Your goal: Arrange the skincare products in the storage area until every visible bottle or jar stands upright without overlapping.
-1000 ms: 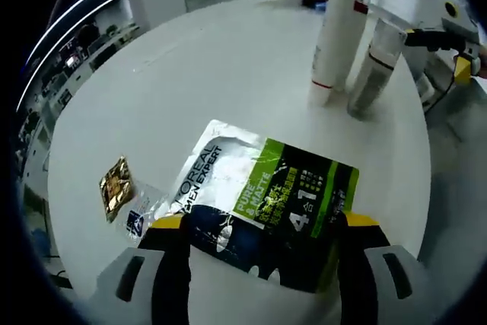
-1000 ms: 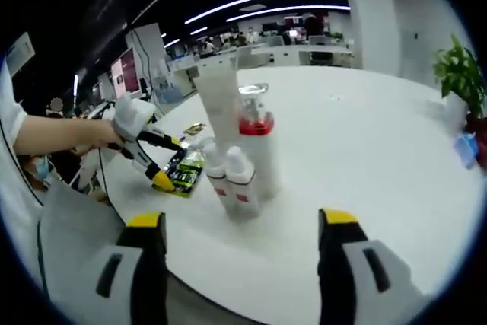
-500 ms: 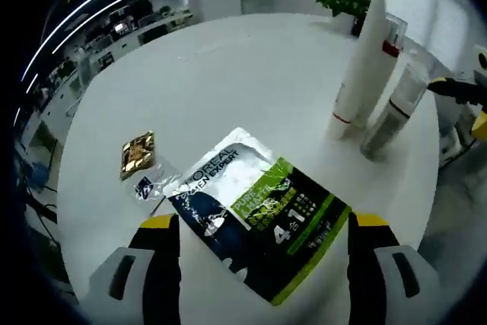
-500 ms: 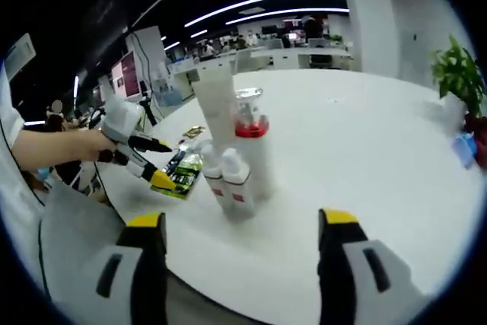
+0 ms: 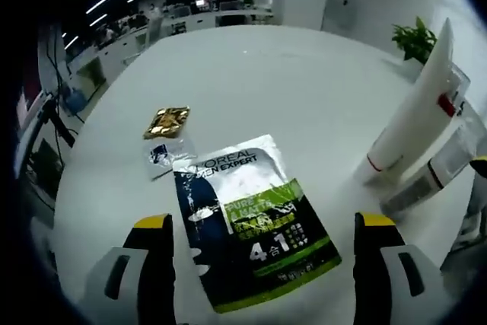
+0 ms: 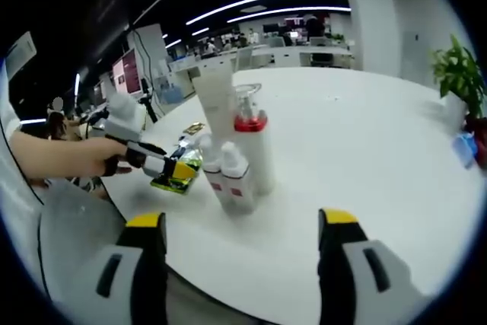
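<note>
Green-and-navy foil sachet [image 5: 247, 222] lies flat on white worktop [image 5: 251, 74], between spread left tool [image 5: 259, 245] | white tube [image 5: 411, 112] and pump bottle [image 6: 251, 142] stand upright, clustered | right tool [image 6: 240, 245] spread, empty

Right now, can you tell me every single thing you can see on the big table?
Table: one, white, round, under everything.
L'Oreal sachet: one, silver, dark blue and green, lying flat between the left gripper's jaws.
Gold sachet: one, flat, beyond the L'Oreal sachet.
Small clear sachet: one, blue label, beside the gold one.
Tall white tube: one, upright, in the cluster.
Pump bottle: one, white with red collar, upright.
Small white bottles: two, red bands, upright in front.
Potted plant: one, green, far table edge.
Blue item: one, by the plant; unclear.
Left gripper: open, yellow tips.
Right gripper: open.
Person's hand: holds the left gripper.
</note>
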Available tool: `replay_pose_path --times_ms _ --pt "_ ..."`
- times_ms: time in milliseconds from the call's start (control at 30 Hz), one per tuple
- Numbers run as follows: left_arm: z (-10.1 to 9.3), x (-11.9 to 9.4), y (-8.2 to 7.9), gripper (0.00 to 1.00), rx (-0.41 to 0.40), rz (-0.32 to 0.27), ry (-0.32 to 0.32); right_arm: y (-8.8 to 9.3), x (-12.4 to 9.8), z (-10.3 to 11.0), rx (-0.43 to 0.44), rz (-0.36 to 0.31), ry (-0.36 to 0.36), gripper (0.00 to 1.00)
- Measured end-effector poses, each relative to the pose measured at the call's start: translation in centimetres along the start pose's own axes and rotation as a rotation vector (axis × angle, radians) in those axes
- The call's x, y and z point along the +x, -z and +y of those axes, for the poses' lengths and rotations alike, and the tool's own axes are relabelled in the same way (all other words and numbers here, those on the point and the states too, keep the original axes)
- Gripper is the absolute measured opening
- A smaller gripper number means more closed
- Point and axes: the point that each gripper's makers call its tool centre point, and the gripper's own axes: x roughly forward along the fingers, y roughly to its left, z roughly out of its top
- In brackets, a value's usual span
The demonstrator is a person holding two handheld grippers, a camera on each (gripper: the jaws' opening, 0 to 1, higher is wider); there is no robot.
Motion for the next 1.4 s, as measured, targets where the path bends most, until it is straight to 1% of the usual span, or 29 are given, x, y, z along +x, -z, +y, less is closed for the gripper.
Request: replay_pose_path --times_ms 33,133,200,233,333,367,667,733,800,900,1000,1100,1133,1233,1333,1400 --pt "0.1 0.2 0.3 0.97 -0.008 0.013 -0.018 0.1 0.0 -0.1 0.002 0.002 0.001 0.82" --pt "0.3 0.6 0.9 0.97 -0.040 0.037 -0.045 0.1 0.1 -0.2 0.007 0.004 0.004 0.82" --pt "0.3 0.9 1.2 0.97 -0.058 0.049 -0.055 0.1 0.1 -0.2 0.008 0.005 0.005 0.82" --pt "0.3 0.8 1.3 0.97 -0.059 0.048 -0.068 0.1 0.1 -0.2 0.009 0.005 0.006 0.82" --pt "0.4 1.1 1.0 0.97 -0.041 0.044 -0.075 0.2 0.2 -0.3 0.010 0.009 0.010 0.82" --pt "0.4 1.1 0.9 0.97 -0.043 0.036 -0.077 0.3 0.2 -0.4 0.011 0.010 0.012 0.82" --pt "0.4 1.1 0.8 0.97 -0.037 0.024 -0.074 0.0 0.6 -0.1 0.013 0.010 0.009 0.81" --pt "0.3 1.0 0.8 0.94 -0.039 0.025 -0.075 -0.1 0.7 0.1 0.011 0.009 0.007 0.81" --pt "-0.1 0.7 0.7 0.86 -0.033 0.019 -0.072 -0.1 0.7 0.1 0.010 0.008 0.006 0.81" --pt "-0.1 0.5 0.6 0.78 -0.038 0.003 -0.074 -0.1 0.6 0.2 0.011 0.007 0.007 0.81" --pt "0.0 0.4 0.6 0.75 -0.035 -0.001 -0.074 -0.1 0.4 0.1 0.010 0.006 0.011 0.81" --pt "-0.3 0.3 0.4 0.68 0.001 -0.013 -0.046 -0.1 0.1 0.0 0.015 0.003 0.016 0.81" --pt "-0.2 0.3 0.5 0.68 -0.006 -0.009 -0.054 -0.1 0.1 0.0 0.015 0.003 0.017 0.81" --pt "0.0 0.2 0.4 0.66 -0.002 -0.022 -0.049 -0.2 -0.1 0.0 0.016 -0.001 0.020 0.81" --pt "0.1 0.0 0.5 0.64 0.005 -0.022 -0.044 -0.3 -0.4 0.1 0.014 -0.008 0.022 0.81" --pt "0.3 -0.2 0.6 0.63 -0.007 -0.024 -0.042 -0.3 -0.5 0.1 0.014 -0.011 0.024 0.81"
